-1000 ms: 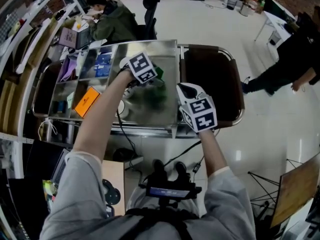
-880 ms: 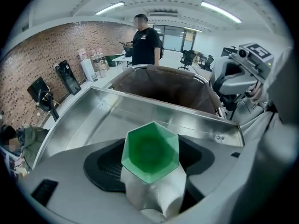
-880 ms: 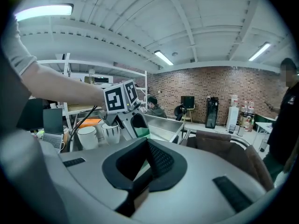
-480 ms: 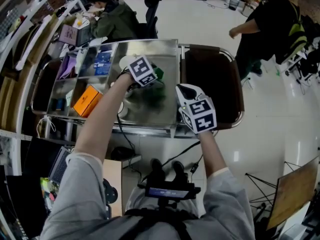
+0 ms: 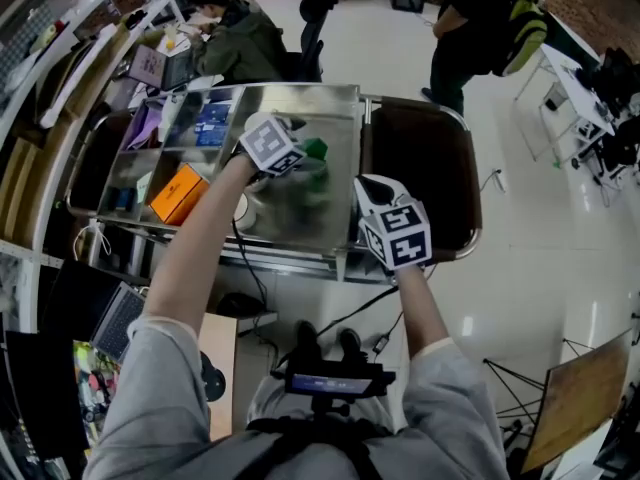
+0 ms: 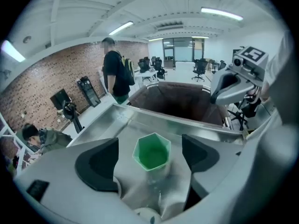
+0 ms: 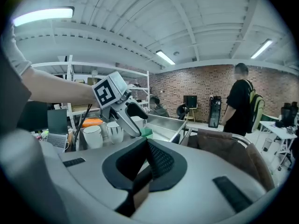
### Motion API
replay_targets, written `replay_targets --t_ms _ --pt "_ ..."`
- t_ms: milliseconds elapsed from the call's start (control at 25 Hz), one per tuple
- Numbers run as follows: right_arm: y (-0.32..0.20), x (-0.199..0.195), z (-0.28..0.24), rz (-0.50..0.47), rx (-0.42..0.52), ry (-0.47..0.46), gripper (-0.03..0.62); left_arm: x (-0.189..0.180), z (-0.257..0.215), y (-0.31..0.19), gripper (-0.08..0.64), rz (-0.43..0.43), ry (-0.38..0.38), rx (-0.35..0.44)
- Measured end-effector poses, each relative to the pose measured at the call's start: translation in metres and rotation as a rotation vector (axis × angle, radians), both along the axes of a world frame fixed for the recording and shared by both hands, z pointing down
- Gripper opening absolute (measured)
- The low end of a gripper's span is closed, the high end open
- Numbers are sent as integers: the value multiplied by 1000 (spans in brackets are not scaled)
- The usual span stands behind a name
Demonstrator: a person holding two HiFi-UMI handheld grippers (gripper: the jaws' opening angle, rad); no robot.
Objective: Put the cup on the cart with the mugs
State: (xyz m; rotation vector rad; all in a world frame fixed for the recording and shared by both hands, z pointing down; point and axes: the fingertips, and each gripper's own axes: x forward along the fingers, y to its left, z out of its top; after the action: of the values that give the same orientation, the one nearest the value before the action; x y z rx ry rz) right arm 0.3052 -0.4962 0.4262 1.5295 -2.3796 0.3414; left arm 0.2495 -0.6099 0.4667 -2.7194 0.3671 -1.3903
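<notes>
A green six-sided cup (image 6: pixel 151 151) stands upright on the steel cart (image 6: pixel 140 125). My left gripper (image 6: pixel 150 158) straddles it. Its jaws are opening, and a gap shows on each side between the pads and the cup. In the head view the cup (image 5: pixel 315 151) peeks out just beyond the left gripper (image 5: pixel 300 163) over the cart top (image 5: pixel 300 98). Two white mugs (image 7: pixel 92 136) stand on the same cart, close to the cup (image 7: pixel 145 132). My right gripper (image 5: pixel 372 186) hovers by the cart's front edge, shut and empty (image 7: pixel 147 157).
An orange box (image 5: pixel 172 193) and other items fill the cart's left compartments. A dark brown bin (image 5: pixel 420 168) adjoins the cart on the right. One person sits at a desk (image 5: pixel 240 38) beyond it; another with a backpack (image 5: pixel 480 18) stands at the far right.
The person in black has walked from the right side round to the far end of the cart. More of the green cup shows beside my left gripper. My right gripper has hardly moved.
</notes>
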Motion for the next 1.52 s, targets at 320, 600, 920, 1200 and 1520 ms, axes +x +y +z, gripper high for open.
replay_targets --t_ms 320,600,920,1200,1520 --pt "29 8 -8 -53 24 -44 8 -39 -83 53 224 -216 277 232" --pt "65 7 -16 -84 47 -95 8 -110 -118 124 4 -505 431 387" --pt "121 -12 -16 -73 48 -132 8 -203 -91 208 3 -787 585 360" --pt "173 -54 19 -28 -21 -197 8 -279 -39 277 3 -936 623 311" --pt "235 -79 56 25 -73 -195 8 -322 6 353 3 -989 599 252"
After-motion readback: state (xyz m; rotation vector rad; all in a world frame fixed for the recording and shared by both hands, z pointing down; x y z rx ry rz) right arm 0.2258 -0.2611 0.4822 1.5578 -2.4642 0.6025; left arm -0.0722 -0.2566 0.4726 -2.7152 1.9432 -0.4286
